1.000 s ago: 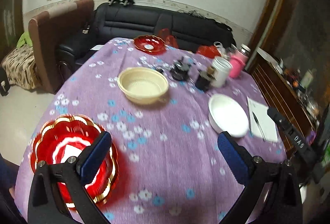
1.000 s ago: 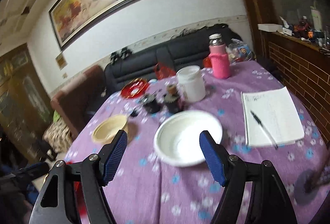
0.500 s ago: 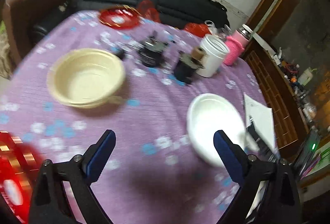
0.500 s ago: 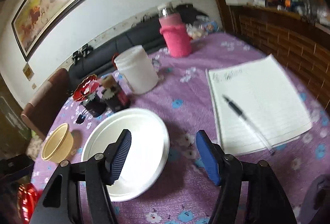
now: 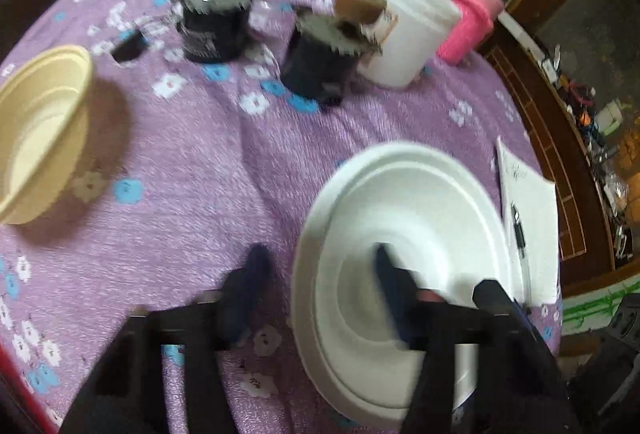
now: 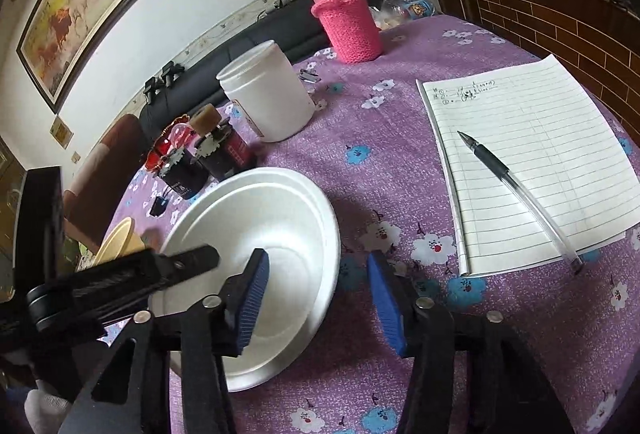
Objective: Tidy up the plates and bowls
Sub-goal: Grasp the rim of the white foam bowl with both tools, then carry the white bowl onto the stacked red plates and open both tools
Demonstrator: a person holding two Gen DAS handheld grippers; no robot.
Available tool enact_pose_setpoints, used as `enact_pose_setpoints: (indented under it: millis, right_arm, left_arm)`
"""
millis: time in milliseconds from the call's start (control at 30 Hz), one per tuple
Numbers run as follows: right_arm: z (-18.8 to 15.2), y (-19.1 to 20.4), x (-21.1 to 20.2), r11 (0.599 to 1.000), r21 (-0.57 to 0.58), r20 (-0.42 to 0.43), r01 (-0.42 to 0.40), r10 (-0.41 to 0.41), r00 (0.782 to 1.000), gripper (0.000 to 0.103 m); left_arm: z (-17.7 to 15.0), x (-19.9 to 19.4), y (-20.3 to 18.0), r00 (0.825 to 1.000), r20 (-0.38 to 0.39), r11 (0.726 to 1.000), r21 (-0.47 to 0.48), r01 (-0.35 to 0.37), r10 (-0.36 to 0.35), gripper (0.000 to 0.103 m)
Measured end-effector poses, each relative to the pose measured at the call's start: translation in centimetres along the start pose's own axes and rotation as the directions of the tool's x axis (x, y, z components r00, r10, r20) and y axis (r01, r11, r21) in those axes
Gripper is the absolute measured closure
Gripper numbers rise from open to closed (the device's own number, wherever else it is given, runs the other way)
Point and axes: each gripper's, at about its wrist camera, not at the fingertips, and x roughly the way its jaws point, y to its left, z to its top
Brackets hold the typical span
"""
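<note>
Since a second ago both grippers have dropped toward the white plate (image 5: 404,246), which now fills the space at their tips instead of sitting farther up the counter (image 5: 208,154). The red scalloped dish that lay under the left gripper (image 5: 320,274) then has slid out of its view, save a red sliver at the lower left edge.

In the left wrist view, blurred by motion, the left gripper straddles the near-left rim of the white plate: one of its fingers (image 5: 250,282) stands outside the rim over the purple cloth, the other above the plate's well. Its fingers have just been closing, with the rim between them; the blur hides whether the pads touch it, so I cannot tell whether they have clamped.

In the right wrist view the right gripper (image 6: 320,294) straddles the opposite rim: its left finger (image 6: 252,294) hangs over the plate's inside, its right finger stands outside over the cloth. These fingers have also just been closing, yet a clear gap shows on both sides of the rim, so they are still released. The left gripper's black frame reaches over the plate's far edge, left of these fingers.

Beyond the left gripper's fingers, to their left, sits the cream bowl (image 5: 36,138). Right of the right gripper's fingers lies a lined notebook (image 6: 532,162) with a pen (image 6: 516,190) on it.
</note>
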Motion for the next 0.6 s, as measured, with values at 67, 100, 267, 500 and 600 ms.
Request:
enact_pose_setpoints:
  millis: [67, 100, 267, 500, 600]
  right_arm:
    - [-0.1, -0.1, 0.5, 1.0, 0.01, -0.022, -0.017, 0.017, 1.0, 0.068]
    - [-0.2, -0.2, 0.7, 0.999, 0.014, -0.03, -0.03, 0.03, 0.999, 0.071]
    - [-0.4, -0.1, 0.7, 0.995, 0.031, -0.036, -0.096, 0.097, 0.995, 0.091]
    - [-1.0, 2.4, -1.3, 0.981, -0.021, 0.003, -0.191, 0.191, 0.982, 0.091]
    - [-1.7, 3.9, -2.1, 0.966, -0.043, -0.013, -0.254, 0.254, 0.967, 0.091]
  left_arm:
    - [-0.3, 0.3, 0.0, 1.0, -0.013, 1.0, 0.008, -0.011, 0.011, 0.081]
    - [-0.5, 0.1, -0.1, 1.0, -0.011, 1.0, 0.016, -0.018, 0.018, 0.085]
    - [-1.1, -1.4, -0.4, 0.999, 0.02, 0.998, 0.04, -0.04, 0.04, 0.089]
    - [-3.1, -6.6, 0.2, 0.986, 0.118, 0.99, 0.072, -0.125, 0.116, 0.089]
    - [-4.9, -9.5, 1.5, 0.979, 0.152, 0.988, 0.054, -0.148, 0.138, 0.089]
